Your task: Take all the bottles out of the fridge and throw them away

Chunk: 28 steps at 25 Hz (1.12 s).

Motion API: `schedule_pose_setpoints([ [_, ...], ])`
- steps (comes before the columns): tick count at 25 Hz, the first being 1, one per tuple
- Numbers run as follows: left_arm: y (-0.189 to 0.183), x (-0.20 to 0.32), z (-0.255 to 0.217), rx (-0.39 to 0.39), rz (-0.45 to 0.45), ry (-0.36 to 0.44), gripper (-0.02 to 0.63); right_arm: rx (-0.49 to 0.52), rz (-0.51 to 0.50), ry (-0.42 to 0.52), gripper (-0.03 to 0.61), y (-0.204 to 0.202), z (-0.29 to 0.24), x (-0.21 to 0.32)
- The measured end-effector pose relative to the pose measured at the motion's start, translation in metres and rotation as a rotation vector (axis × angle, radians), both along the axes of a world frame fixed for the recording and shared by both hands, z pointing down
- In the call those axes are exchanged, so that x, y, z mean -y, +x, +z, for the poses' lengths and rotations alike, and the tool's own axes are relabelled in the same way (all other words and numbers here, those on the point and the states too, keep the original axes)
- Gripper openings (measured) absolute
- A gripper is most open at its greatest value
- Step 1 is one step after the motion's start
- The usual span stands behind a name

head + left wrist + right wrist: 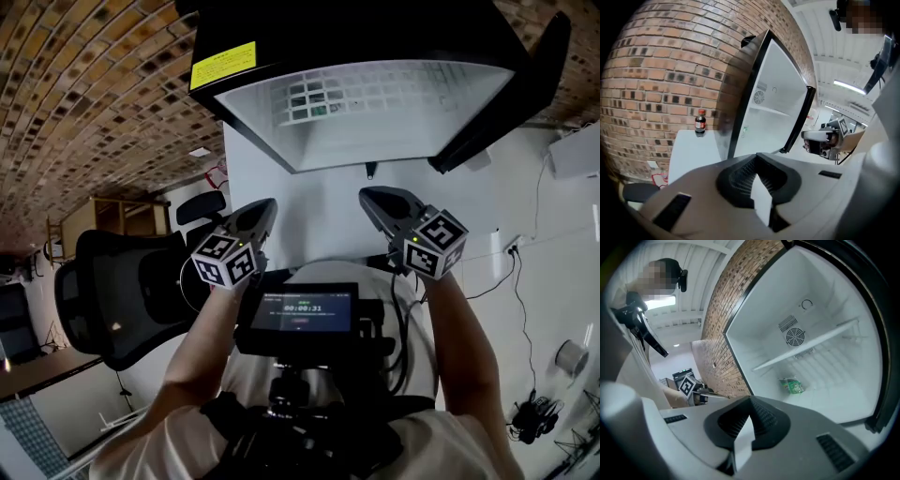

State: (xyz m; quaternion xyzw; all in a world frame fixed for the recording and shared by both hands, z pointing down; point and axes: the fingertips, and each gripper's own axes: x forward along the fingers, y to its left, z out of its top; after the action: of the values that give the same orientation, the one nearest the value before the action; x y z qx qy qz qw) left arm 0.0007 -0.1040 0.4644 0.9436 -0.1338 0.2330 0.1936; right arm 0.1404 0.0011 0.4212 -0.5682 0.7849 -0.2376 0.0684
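A small cola bottle (pixel 700 123) with a red cap stands upright on a white surface (pixel 693 150) against the brick wall, left of the fridge (pixel 771 126). The fridge (pixel 366 112) stands open; its white inside (pixel 820 301) shows a shelf (pixel 806 348), a fan grille and a green packet (pixel 791 385) on the bottom, with no bottle visible inside. My left gripper (pixel 267 208) and right gripper (pixel 367 199) are both held in front of the fridge, apart from it. The left gripper (pixel 759 187) and right gripper (pixel 749 427) are each shut with nothing between the jaws.
The black fridge door (pixel 799 119) hangs open to the right. A black office chair (pixel 122 291) stands at my left. A brick wall (pixel 661 70) runs behind the fridge. A small screen (pixel 302 309) sits on my chest rig. Cables (pixel 534 412) lie on the floor at right.
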Motion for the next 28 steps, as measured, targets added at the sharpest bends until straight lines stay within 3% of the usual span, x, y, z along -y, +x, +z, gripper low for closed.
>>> schedule_pose_setpoints([
  [13,0.094,-0.076,-0.029,-0.144,0.237,0.026,0.002,-0.007,0.043,0.023,0.002,0.019,-0.007,-0.030],
  [28,0.123,-0.099,-0.054,-0.190,0.294,0.054,0.002,-0.018,0.039,0.054,0.002,0.018,-0.013,-0.030],
])
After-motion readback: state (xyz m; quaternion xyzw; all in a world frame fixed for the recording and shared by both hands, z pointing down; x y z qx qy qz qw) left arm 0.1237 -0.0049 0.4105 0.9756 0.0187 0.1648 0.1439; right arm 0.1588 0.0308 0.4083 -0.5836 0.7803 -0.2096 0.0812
